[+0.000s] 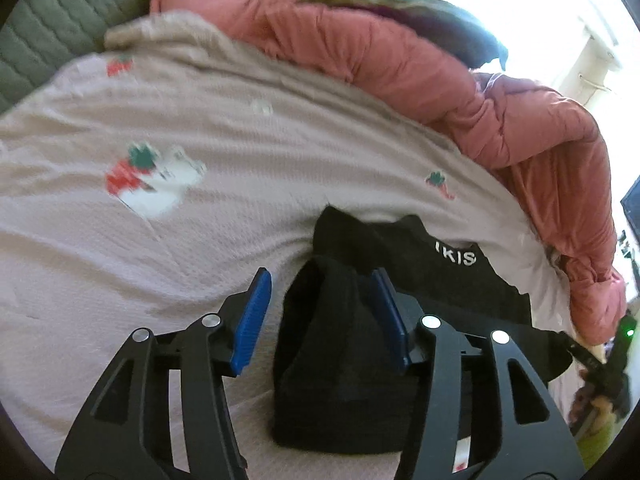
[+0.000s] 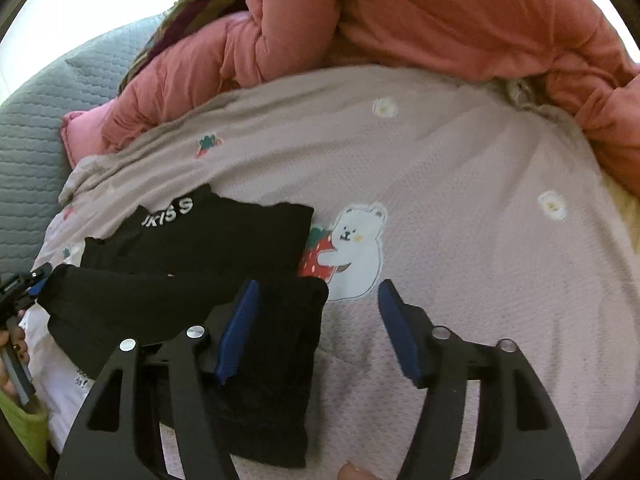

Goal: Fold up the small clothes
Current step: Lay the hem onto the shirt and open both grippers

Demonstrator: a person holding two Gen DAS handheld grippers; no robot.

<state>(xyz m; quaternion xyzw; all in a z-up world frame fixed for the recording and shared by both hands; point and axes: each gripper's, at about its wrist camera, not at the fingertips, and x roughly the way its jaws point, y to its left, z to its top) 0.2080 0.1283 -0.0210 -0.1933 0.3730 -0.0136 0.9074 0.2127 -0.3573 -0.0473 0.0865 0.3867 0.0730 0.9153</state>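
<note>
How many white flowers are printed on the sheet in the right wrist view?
2. One flower is at the top, near the pink duvet; the other flower is at the right. More may be hidden under the clothes.

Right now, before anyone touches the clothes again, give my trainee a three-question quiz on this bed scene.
1. True or false: the left gripper is clamped shut on the black garment.
2. What animal is printed on the pale pink bedsheet near the right gripper? A) a cat B) a white bear hugging a strawberry C) a duck
3. What is bunched along the far edge of the bedsheet?

Key
1. False: its jaws stand open, with the folded cloth lying between them and not pressed.
2. B: the white bear.
3. A salmon-pink quilt.
</note>
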